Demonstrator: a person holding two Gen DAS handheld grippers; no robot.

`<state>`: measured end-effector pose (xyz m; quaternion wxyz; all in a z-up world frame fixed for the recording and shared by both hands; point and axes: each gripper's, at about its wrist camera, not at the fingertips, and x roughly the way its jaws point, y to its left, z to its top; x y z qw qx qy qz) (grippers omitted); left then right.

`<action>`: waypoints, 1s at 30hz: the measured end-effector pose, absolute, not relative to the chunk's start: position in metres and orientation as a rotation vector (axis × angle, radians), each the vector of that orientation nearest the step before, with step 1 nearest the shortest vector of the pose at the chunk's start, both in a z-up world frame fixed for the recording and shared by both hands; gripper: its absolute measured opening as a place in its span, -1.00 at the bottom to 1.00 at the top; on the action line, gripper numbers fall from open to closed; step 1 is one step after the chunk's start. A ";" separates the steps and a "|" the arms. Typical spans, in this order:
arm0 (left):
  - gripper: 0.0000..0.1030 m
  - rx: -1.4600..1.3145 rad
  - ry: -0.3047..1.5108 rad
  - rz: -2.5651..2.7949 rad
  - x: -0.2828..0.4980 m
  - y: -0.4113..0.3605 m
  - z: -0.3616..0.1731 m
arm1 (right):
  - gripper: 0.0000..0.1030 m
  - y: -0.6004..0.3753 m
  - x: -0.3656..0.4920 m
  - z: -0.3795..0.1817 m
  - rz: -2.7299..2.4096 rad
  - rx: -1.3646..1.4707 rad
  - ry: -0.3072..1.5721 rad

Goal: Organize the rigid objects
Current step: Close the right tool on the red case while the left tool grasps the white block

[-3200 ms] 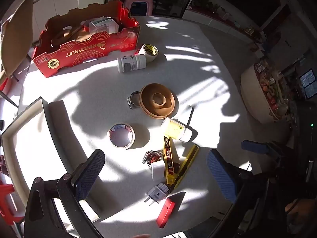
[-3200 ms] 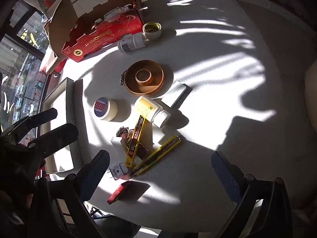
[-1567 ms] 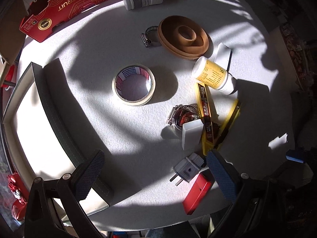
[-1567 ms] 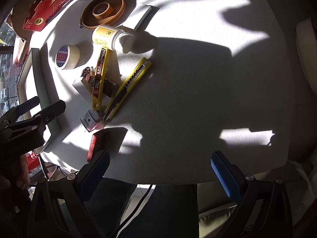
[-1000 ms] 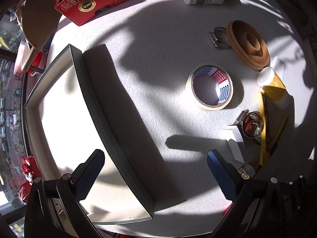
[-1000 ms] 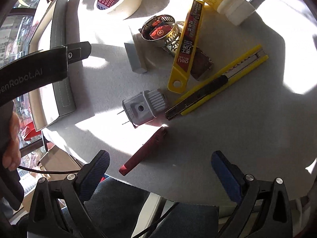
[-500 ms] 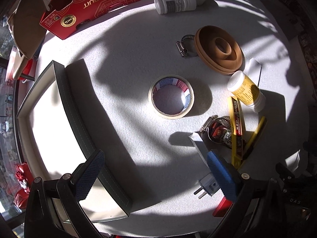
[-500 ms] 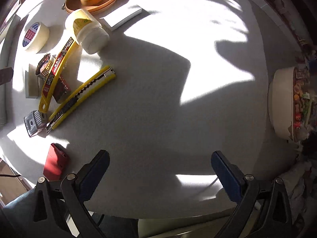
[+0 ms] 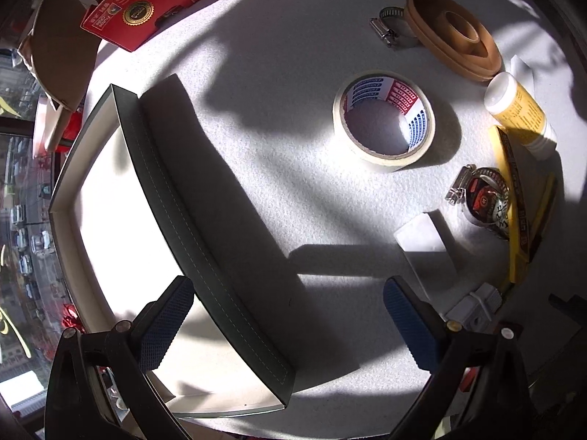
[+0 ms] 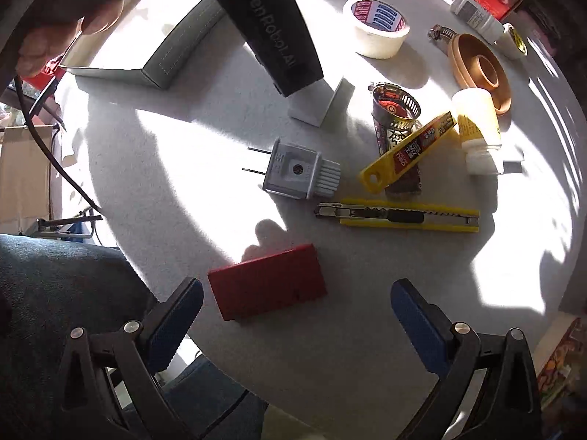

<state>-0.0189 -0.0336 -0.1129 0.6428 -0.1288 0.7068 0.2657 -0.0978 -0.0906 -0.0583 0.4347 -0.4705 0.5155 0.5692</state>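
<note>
Fingers of both grippers spread, empty; utility knife [image 10: 398,216] long axis horizontal, blade tip left.

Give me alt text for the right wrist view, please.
The open right claw hovers over a red flat box at the near edge of a white table. Beyond lie a grey plug adapter, a yellow utility knife, a masking tape roll and an open tray.
</note>
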 end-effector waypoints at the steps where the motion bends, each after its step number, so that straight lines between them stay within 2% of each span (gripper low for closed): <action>1: 1.00 -0.319 1.603 0.605 -0.020 -0.034 -0.111 | 1.00 -0.090 -0.110 -0.060 1.425 -1.195 1.263; 3: 1.00 -0.342 1.591 0.613 -0.021 -0.035 -0.106 | 1.00 -0.084 -0.114 -0.067 1.399 -1.246 1.237; 8: 1.00 -0.356 1.563 0.588 -0.009 -0.049 -0.092 | 1.00 -0.091 -0.041 -0.086 1.135 -1.205 1.288; 15: 1.00 -0.411 1.554 0.568 0.006 -0.067 -0.085 | 1.00 -0.134 0.081 -0.093 0.721 -0.779 1.628; 19: 1.00 -0.373 1.597 0.582 0.000 -0.045 -0.116 | 1.00 -0.149 0.099 -0.085 0.721 -0.654 1.661; 23: 1.00 -0.374 1.558 0.592 -0.006 -0.038 -0.114 | 1.00 -0.168 0.086 -0.082 0.742 -0.597 1.698; 30: 1.00 -0.502 1.557 0.625 -0.015 -0.020 -0.105 | 1.00 -0.158 0.066 -0.082 0.855 -0.725 1.645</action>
